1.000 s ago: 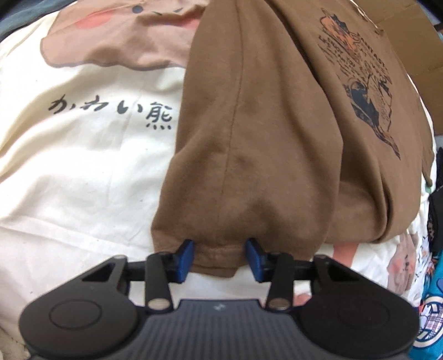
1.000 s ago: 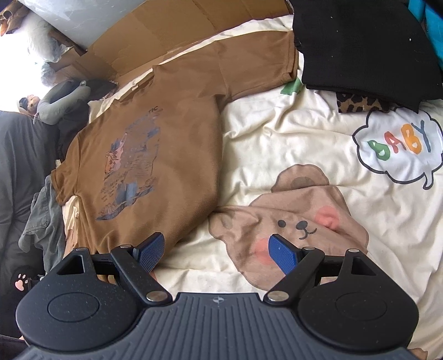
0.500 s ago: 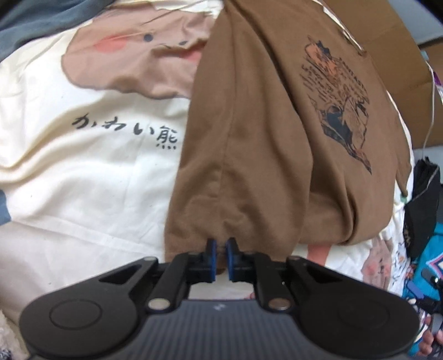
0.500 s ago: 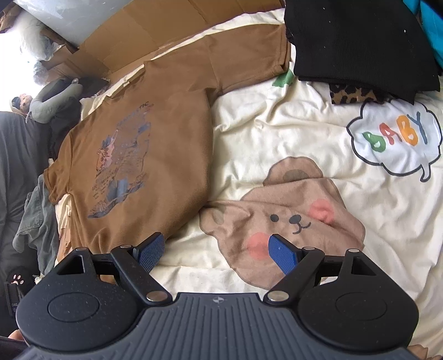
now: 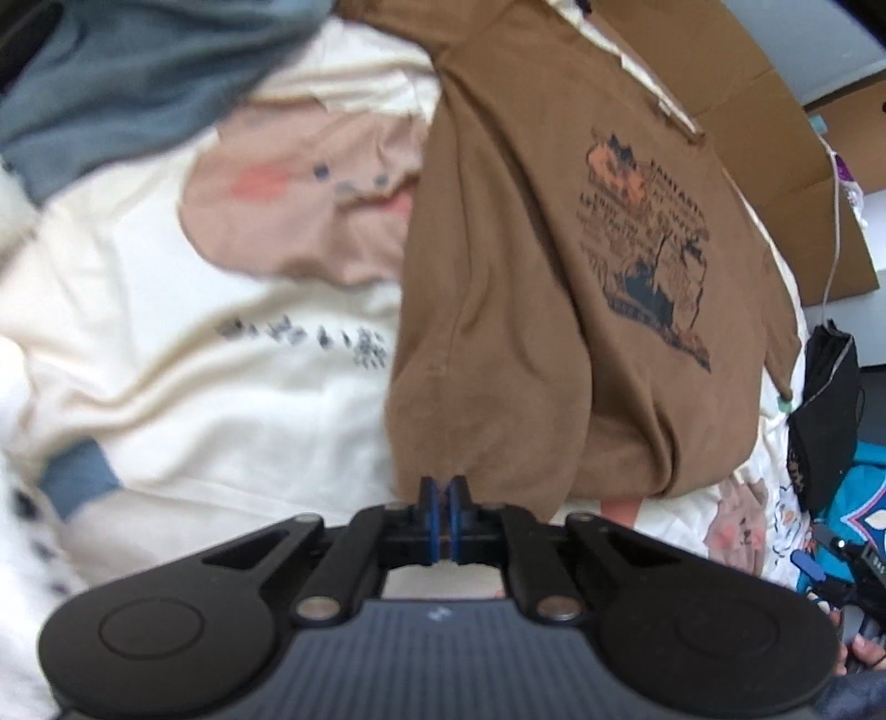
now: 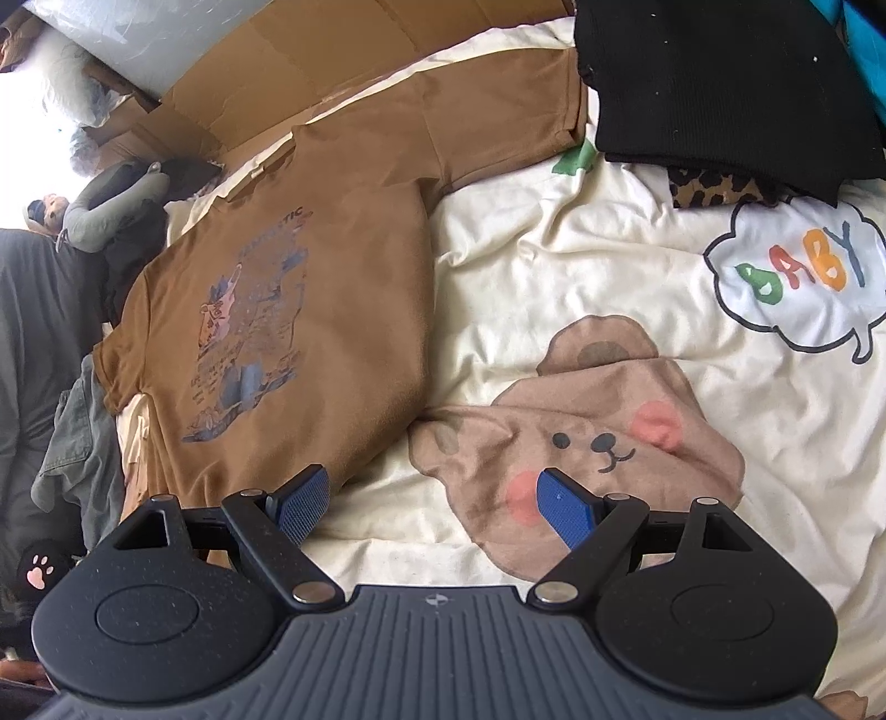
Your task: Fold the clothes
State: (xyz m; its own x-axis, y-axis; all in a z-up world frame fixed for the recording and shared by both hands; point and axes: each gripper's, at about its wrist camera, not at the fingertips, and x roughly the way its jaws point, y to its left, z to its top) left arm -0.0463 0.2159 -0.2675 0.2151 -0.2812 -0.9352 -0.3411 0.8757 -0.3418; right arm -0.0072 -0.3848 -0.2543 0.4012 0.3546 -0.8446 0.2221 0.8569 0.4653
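Note:
A brown T-shirt (image 5: 498, 266) with a dark printed graphic lies spread on a cream bear-print bedsheet (image 5: 194, 399). My left gripper (image 5: 442, 498) is shut on the shirt's near edge, and the fabric bunches into rounded folds just beyond its blue pads. In the right wrist view the same T-shirt (image 6: 332, 249) lies flat, with one sleeve reaching toward a black garment. My right gripper (image 6: 432, 507) is open with nothing between its fingers. Its left finger (image 6: 302, 501) is near the shirt's lower edge; the other one hovers over the bear print (image 6: 598, 437).
A folded black garment (image 6: 720, 83) sits on a leopard-print piece (image 6: 714, 191) at the far right. Cardboard (image 6: 332, 50) lines the far side of the bed. Grey clothes (image 6: 72, 443) lie at the left. A grey-blue garment (image 5: 138, 72) and a black bag (image 5: 825, 421) flank the shirt.
My left gripper went from open around the shirt's edge to shut on it, and it has drawn the fabric back. The right gripper stayed open and shifted slightly.

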